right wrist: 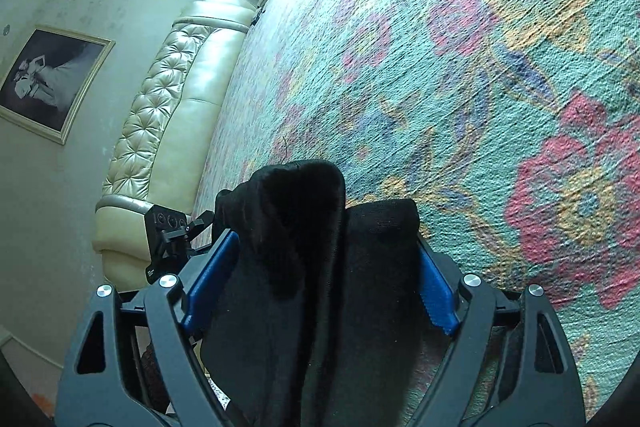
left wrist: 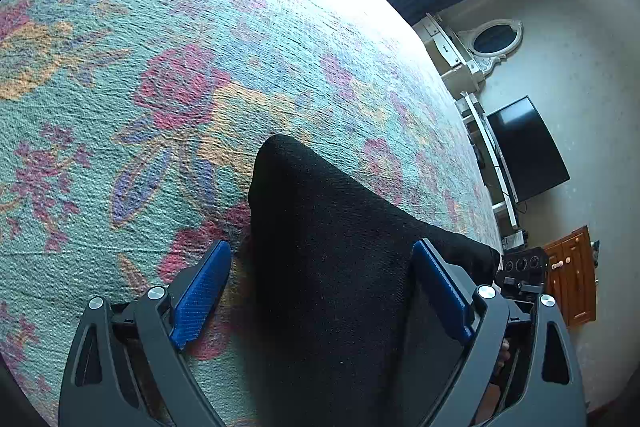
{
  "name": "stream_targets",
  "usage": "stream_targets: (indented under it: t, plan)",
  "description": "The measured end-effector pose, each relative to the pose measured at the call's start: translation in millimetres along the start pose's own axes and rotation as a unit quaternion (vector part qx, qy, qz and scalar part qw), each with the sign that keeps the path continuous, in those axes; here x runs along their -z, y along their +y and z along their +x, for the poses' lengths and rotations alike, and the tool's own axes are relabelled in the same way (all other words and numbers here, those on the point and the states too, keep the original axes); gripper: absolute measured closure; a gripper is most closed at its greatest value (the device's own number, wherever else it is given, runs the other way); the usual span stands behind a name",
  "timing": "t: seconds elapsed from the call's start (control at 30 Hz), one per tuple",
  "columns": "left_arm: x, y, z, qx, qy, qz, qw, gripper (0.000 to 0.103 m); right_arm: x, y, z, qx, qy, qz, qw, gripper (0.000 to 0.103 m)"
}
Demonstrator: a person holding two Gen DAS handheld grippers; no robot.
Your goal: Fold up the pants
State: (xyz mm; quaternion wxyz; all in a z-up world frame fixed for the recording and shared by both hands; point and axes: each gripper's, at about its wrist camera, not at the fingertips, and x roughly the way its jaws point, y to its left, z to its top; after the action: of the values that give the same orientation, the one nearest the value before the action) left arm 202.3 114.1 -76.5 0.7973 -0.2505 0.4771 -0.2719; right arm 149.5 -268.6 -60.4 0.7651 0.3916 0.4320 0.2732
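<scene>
- My left hand-held gripper (left wrist: pixel 322 291) stood wide, pads clear of the pants (left wrist: pixel 332 267) lying on the bed (left wrist: pixel 160 47).
- My right hand-held gripper (right wrist: pixel 328 275) also gaped, bunched cloth between its pads.
- Judgement: flatten that bunch before creasing; align edges first.

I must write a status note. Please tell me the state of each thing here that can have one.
Black pants: lying on the floral bedspread, partly folded, bunched at the right fingers.
Left gripper: open, pants between the fingers, not pinched.
Right gripper: open, around bunched pants.
Television: off.
</scene>
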Motion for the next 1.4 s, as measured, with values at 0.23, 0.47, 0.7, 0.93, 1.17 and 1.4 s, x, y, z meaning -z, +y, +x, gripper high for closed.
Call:
stream_targets:
  t: [0.23, 0.47, 0.7, 0.93, 1.17, 1.4]
  plan:
    - [16, -11, -2, -0.032, -0.018, 0.061, 0.9975, 0.011, 2, 4, 0, 0.003, -0.008, -0.006, 1.0, 0.02]
    - [8, -12, -1, -0.03, -0.015, 0.044, 0.9984, 0.011, 3, -5, 2, 0.005, -0.012, 0.005, 1.0, 0.046]
    - [6, -22, -1, -0.077, -0.033, 0.073, 0.9938, 0.056, 3, -9, 2, -0.001, -0.028, -0.001, 1.0, 0.063]
    - [5, -42, -7, -0.113, -0.059, 0.115, 0.9852, 0.07, 5, 8, 1, 0.019, -0.053, -0.032, 0.998, 0.071]
    - [-12, -41, -11, -0.12, -0.073, 0.102, 0.9848, 0.071, -7, 26, 7, 0.02, -0.075, -0.051, 0.996, 0.072]
    - [-35, -37, -10, -0.137, -0.085, 0.099, 0.9819, 0.071, -31, 31, 25, 0.01, -0.087, -0.048, 0.995, 0.072]
